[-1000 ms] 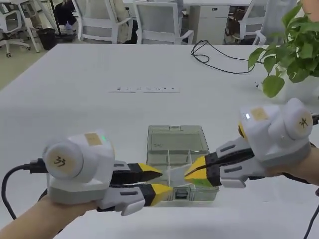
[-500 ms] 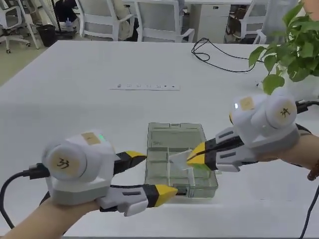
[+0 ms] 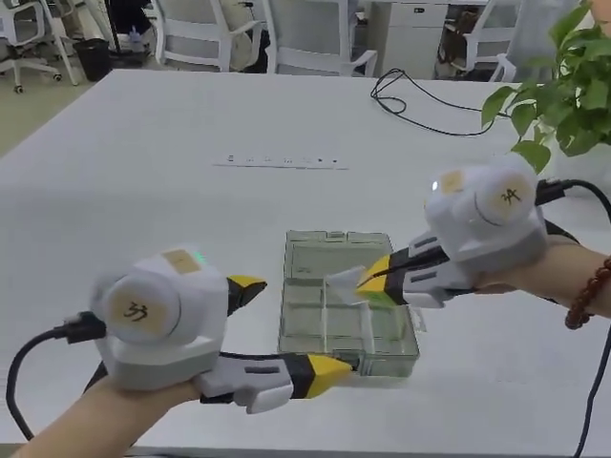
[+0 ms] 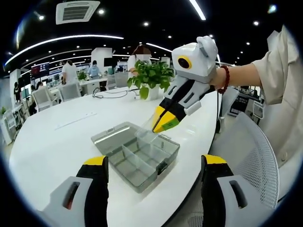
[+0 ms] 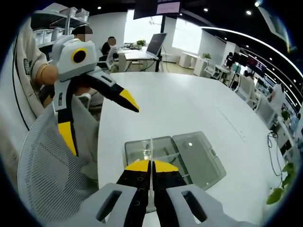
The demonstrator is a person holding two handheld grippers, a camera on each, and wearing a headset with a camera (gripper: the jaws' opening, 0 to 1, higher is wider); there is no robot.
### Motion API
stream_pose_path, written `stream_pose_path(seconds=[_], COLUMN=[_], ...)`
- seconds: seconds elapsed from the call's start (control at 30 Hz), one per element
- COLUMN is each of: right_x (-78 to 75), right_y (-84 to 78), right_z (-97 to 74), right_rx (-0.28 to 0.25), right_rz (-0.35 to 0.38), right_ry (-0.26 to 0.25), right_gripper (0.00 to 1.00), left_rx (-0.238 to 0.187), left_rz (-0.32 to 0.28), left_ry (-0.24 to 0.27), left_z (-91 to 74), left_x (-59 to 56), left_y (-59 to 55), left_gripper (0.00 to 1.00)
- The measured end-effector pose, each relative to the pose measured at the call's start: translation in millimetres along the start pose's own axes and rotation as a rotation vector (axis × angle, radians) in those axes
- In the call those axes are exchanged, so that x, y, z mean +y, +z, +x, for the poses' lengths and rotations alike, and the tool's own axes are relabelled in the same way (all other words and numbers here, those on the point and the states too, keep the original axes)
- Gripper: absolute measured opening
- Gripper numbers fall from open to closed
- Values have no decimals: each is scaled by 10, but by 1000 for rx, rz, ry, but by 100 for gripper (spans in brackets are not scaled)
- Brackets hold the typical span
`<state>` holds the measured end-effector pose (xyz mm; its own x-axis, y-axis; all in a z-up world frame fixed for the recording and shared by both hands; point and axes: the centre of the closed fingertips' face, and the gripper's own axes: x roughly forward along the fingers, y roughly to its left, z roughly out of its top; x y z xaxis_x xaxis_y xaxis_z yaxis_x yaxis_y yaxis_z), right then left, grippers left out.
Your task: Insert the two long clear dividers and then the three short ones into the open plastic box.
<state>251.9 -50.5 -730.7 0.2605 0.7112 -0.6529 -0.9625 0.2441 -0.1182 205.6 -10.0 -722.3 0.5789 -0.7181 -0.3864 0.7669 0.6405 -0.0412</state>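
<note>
Head view: white table (image 3: 143, 143), office chairs (image 3: 205, 29)

The only marks I can read are handwritten numbers. In the head view, at 8 o'clock, the left end cap (image 3: 143, 312), the round one on the left gripper (image 3: 296, 324), reads "33". At 3 o'clock, the right end cap (image 3: 504, 197) on the right gripper (image 3: 368, 282) carries two tilted dark digits, perhaps "34"; I can't be sure. A tan sticker (image 3: 179, 262) tops the left gripper, too small to read. At 12 o'clock a white strip (image 3: 286, 162) bears tiny print I can't make out
</note>
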Motion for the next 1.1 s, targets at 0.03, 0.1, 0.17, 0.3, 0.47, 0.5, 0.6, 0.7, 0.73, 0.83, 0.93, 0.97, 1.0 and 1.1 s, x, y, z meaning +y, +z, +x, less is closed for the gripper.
stream_pose_path(seconds=[0.03,0.1,0.17,0.3,0.47,0.5,0.6,0.7,0.73,0.83,0.93,0.97,1.0,1.1], right_x=[-11,-29,-47,-47,-57,-59,-66,-71,-70,-74,-63,-57,-56,-57], right_y=[13,28,38,26,-2,-2,-6,-5,-1,-5,-8,-19,-27,-42], right_z=[21,55,104,192,261,267,298,313,319,354,383,400,407,422], right_rx=[-2,-2,0,9,21,21,23,22,21,25,25,30,33,39], right_rz=[7,6,13,19,22,22,33,36,39,43,49,48,44,49], right_ry=[1,-3,-4,6,11,12,16,17,18,21,26,28,27,32], right_gripper=[2,2,2,2,2,2,2,2,2,2,2,2,2,2], left_rx=[1,3,2,-7,-13,-14,-17,-19,-21,-34,-43,-43,-42,-38], left_rz=[-1,-6,-12,-22,-27,-29,-33,-36,-37,-49,-53,-54,-54,-55], left_ry=[0,3,9,21,30,29,28,24,24,24,24,25,26,28], left_z=[3,5,5,-2,-9,-8,-9,-8,-9,-14,-18,-18,-19,-25], left_x=[3,13,36,79,113,116,114,112,114,120,130,137,141,160], left_y=[-6,-14,-18,-10,-9,-9,-8,-7,-4,20,36,36,34,18], left_gripper=[82,83,85,87,90,90,92,93,94,95,97,98,98,98])
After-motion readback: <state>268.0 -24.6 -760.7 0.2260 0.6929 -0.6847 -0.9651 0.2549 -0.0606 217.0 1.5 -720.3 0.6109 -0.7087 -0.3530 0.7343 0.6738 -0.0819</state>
